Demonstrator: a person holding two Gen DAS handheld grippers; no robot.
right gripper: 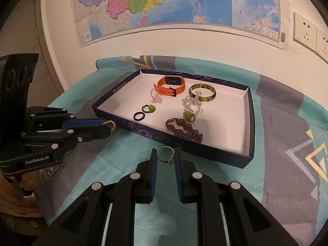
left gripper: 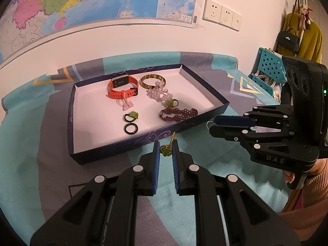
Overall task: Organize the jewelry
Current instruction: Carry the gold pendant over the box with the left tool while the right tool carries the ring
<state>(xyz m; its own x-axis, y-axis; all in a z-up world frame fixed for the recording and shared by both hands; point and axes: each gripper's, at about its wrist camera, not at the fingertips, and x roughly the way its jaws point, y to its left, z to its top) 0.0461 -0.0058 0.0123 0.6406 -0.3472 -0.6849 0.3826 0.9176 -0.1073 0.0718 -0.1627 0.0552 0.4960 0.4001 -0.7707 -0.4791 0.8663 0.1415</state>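
Teal-grey cloth [left gripper: 30,143], map [left gripper: 61,4] behind; left hand-held gripper [left gripper: 165,149] grasping green pendant [left gripper: 165,150], right hand-held gripper [right gripper: 166,155] grasping ring [right gripper: 166,154].

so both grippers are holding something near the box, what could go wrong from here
1. The right gripper pinches the silver ring only at its fingertips; it could slip and roll on the cloth.
2. The green bead pendant dangles by its gold chain in the left gripper; the chain could catch the box wall.
3. Dropped pieces may tangle with the dark beaded bracelet.
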